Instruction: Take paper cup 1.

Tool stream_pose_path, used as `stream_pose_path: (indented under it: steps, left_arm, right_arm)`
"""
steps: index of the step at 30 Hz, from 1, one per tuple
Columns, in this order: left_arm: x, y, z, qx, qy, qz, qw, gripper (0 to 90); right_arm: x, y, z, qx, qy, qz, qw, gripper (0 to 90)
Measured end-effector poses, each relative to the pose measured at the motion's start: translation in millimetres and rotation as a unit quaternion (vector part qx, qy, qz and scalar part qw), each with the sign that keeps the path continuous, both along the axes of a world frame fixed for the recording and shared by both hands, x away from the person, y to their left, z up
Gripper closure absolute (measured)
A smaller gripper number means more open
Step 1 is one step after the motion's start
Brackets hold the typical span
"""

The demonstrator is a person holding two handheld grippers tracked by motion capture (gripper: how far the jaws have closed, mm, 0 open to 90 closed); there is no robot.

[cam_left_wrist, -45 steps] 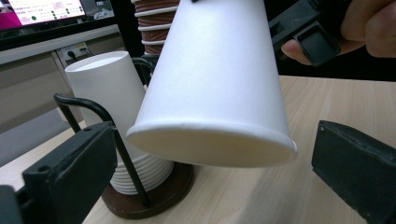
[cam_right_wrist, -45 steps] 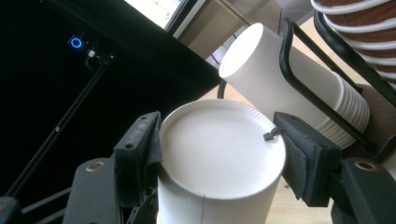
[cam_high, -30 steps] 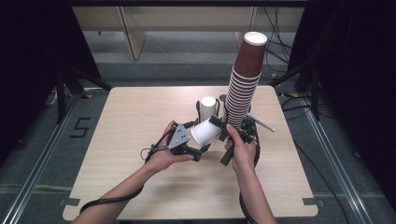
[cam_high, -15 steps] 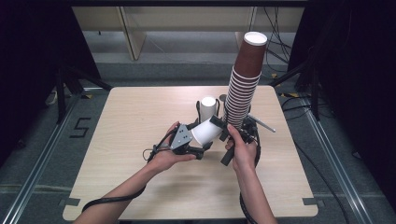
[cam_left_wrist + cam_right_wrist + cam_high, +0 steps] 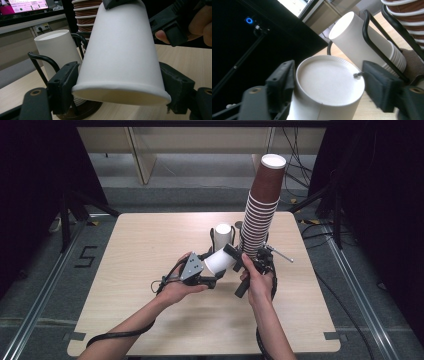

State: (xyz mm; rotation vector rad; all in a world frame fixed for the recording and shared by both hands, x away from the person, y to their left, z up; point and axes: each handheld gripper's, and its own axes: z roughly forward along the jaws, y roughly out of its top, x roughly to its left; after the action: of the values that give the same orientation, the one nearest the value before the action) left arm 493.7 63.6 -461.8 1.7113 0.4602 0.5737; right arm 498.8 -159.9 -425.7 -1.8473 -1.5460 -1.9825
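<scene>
While both hands sit in much the same spot above the near middle of the table point(image 5: 125, 245) as a second ago, the white cup point(image 5: 220, 260) has barely shifted between them, which suggests the handover or separation is in its holding phase rather than finished. The left gripper point(image 5: 210, 270) pinches the cup near its open rim, one jaw on each side of the wall, as the left gripper view shows with the white cup point(image 5: 120, 50) tilted away from the camera. The right gripper point(image 5: 239, 257) has its jaws spread around the cup's closed base; in the right gripper view the left jaw touches the white cup point(image 5: 329, 85), while a slight gap shows at the right jaw, so I cannot tell whether it truly grips. The cup hangs on its side in the air, clear of the tabletop, just in front of the short stack of white cups point(image 5: 223, 235) in its black wire holder point(image 5: 212, 237) and beside the tall stack of brown cups point(image 5: 260, 210). My judgement is that the cup is being passed or steadied before it goes onto one of the stacks, with nothing yet set down.
</scene>
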Motion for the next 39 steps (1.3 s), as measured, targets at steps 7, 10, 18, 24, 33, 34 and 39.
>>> stream_pose_path:
  steps: [7, 10, 18, 24, 33, 34, 39]
  left_arm:
    - [-0.2, 0.8, 2.8, -0.003, 0.006, -0.001, 1.0000, 25.0]
    - [-0.4, 1.3, 3.2, -0.005, 0.012, -0.002, 0.9999, 25.4]
    - [1.3, 5.7, 4.4, 0.008, 0.022, 0.006, 0.9997, 25.8]
    - [4.0, 13.2, 10.2, 0.020, 0.037, 0.007, 0.9991, 26.8]
    - [9.2, 30.4, 21.2, 0.032, 0.050, 0.014, 0.9981, 27.8]
    - [10.4, 32.3, 23.5, 0.035, 0.053, 0.013, 0.9979, 27.8]
    - [12.8, 37.9, 32.3, 0.037, 0.052, 0.016, 0.9978, 28.1]
  right_arm:
    - [0.7, 2.0, 2.7, -0.002, -0.013, -0.002, 0.9999, 13.9]
    - [-0.1, 1.7, 5.9, 0.003, -0.014, -0.005, 0.9999, 13.8]
    - [-3.3, -6.0, 16.5, -0.040, -0.067, -0.004, 0.9969, 14.0]
    - [-6.2, -10.7, 24.3, -0.099, -0.102, -0.007, 0.9899, 15.5]
    - [-6.6, -28.3, 22.6, -0.199, -0.162, 0.011, 0.9665, 18.1]
    - [-6.6, -28.3, 22.6, -0.199, -0.162, 0.011, 0.9665, 18.1]
    - [-7.2, -38.6, 15.6, -0.239, -0.164, 0.018, 0.9568, 19.6]
